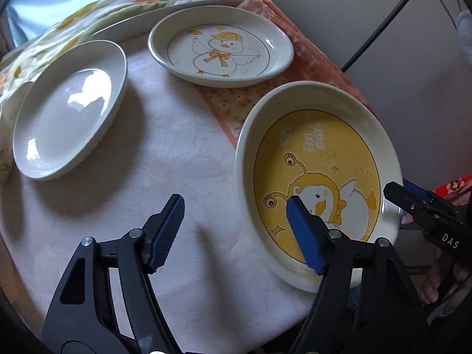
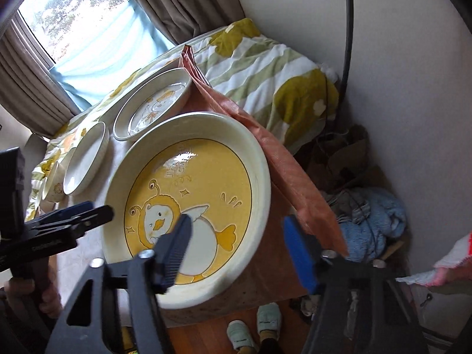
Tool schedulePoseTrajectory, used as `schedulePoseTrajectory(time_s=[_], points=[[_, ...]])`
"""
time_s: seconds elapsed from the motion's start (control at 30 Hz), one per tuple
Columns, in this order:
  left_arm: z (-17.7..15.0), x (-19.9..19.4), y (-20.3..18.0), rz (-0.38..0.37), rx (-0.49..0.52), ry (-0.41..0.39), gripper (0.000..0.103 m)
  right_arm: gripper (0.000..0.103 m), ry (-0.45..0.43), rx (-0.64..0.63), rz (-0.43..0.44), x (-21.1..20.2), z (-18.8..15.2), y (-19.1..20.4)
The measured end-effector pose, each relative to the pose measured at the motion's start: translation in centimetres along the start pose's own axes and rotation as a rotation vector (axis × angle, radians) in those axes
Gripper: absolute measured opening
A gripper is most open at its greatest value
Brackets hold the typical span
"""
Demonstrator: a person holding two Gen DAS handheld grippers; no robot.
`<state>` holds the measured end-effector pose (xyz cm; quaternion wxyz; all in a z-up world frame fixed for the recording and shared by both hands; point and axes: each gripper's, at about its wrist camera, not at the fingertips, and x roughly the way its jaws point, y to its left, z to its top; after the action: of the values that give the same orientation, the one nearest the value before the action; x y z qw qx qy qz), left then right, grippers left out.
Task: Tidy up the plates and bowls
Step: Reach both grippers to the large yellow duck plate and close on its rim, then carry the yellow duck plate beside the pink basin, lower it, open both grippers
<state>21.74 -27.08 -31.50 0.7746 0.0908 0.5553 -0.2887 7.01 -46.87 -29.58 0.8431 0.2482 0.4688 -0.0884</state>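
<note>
A: Nearest, the left hand-held gripper [image 1: 236, 230] hangs with its jaws parted at a middling width and nothing between them; one finger sits over the near edge of the yellow duck plate [image 1: 318, 177], the other over bare tabletop [image 1: 165, 153].

B: And the right hand-held gripper [image 2: 236, 247]?

A: Also part open and empty. It straddles the plate's near right rim, one finger above the yellow well, the other outside the rim over the orange cloth [image 2: 283, 162]. No pad presses on it yet.

B: How will that plate handle?

A: Glazed ceramic by the look: stiff, likely heavy for its width, slick and breakable. The raised rim seems the best hold, taken on two sides since the plate overhangs the tabletop's edge.

B: Anything in it?

A: No, it is empty. So is the plain white plate [image 1: 70, 109] farther left, and the smaller duck plate [image 1: 221, 47] beyond. A long white dish [image 1: 165, 14] lies behind those, contents not visible, with the floral bedding [image 2: 265, 67] farthest back.
</note>
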Motion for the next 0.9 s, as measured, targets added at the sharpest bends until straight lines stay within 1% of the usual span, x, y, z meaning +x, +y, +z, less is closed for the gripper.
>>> schedulePoseTrajectory(time_s=[0.03,0.07,0.1,0.13,0.17,0.23,0.27,0.33,0.37,0.43,0.5,0.57,0.7,0.9], points=[[0.2,0.4,-0.3,-0.001,0.004,0.006,0.057,0.042,0.006,0.000,0.011,0.2,0.1,0.0],[0.2,0.5,-0.2,-0.003,0.004,0.014,0.054,0.037,0.012,0.001,0.013,0.4,0.1,-0.1],[0.4,0.8,-0.3,-0.008,0.001,0.022,0.047,0.034,0.016,-0.001,0.016,0.7,0.2,-0.1],[0.5,1.0,-0.3,-0.013,-0.003,0.029,0.043,0.033,0.018,-0.002,0.017,0.9,0.4,-0.2],[0.6,1.2,-0.3,-0.016,-0.007,0.033,0.041,0.031,0.019,-0.003,0.018,1.1,0.5,-0.3],[0.7,1.6,-0.1,-0.019,-0.018,0.042,0.031,0.027,0.023,-0.007,0.017,1.4,0.7,-0.4],[0.8,1.7,-0.1,-0.028,-0.023,0.041,0.029,0.024,0.023,-0.008,0.010,1.5,0.9,-0.5],[1.0,1.9,0.1,-0.034,-0.032,0.032,0.021,0.017,0.021,-0.009,-0.008,1.8,1.2,-0.7],[1.0,1.9,0.0,-0.039,-0.031,0.028,0.019,0.013,0.020,-0.009,-0.015,2.0,1.3,-0.8],[1.1,1.9,-0.2,-0.043,-0.021,0.030,0.013,0.011,0.015,-0.017,-0.016,2.2,1.7,-1.0],[1.1,1.7,-0.4,-0.023,-0.011,0.030,0.013,0.010,0.015,-0.032,-0.021,2.4,2.0,-1.1],[1.1,1.7,-0.2,-0.026,-0.022,0.029,0.013,0.010,0.014,-0.053,-0.032,2.4,1.9,-0.9],[1.0,1.7,-0.4,-0.012,-0.026,0.014,0.013,0.010,0.016,-0.071,-0.012,2.1,2.0,-1.0],[-0.1,-0.1,-0.4,-0.005,-0.047,-0.009,0.013,0.010,0.020,-0.097,-0.007,1.8,2.0,-0.5]])
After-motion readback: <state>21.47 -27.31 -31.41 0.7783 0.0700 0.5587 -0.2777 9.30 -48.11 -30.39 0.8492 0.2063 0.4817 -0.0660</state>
